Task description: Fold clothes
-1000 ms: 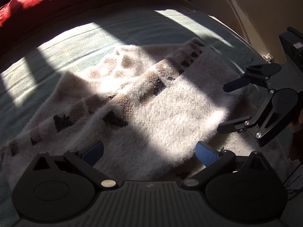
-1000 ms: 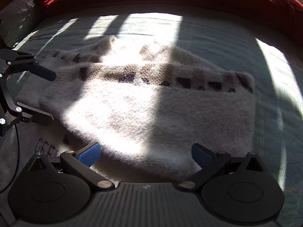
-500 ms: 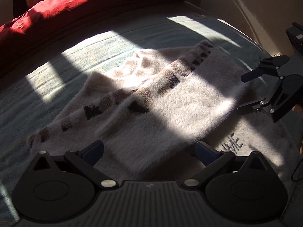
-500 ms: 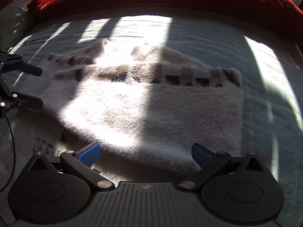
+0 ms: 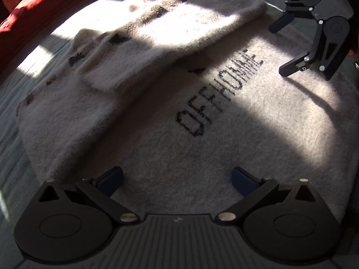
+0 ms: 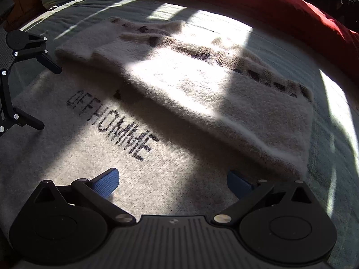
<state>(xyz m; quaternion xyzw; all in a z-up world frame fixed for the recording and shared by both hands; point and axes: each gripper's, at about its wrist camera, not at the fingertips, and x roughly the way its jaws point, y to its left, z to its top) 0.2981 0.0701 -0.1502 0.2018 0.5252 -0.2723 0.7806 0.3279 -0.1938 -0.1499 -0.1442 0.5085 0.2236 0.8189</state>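
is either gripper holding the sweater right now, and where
Nothing is held. The left gripper and right gripper both hover over the sweater, jaws wide apart.

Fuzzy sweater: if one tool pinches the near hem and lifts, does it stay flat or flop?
Probably flops: the sweater already drapes softly where its upper part is folded over. The fuzzy knit likely grips the pads rather than slipping. It looks thick, so the lifted hem may sag.
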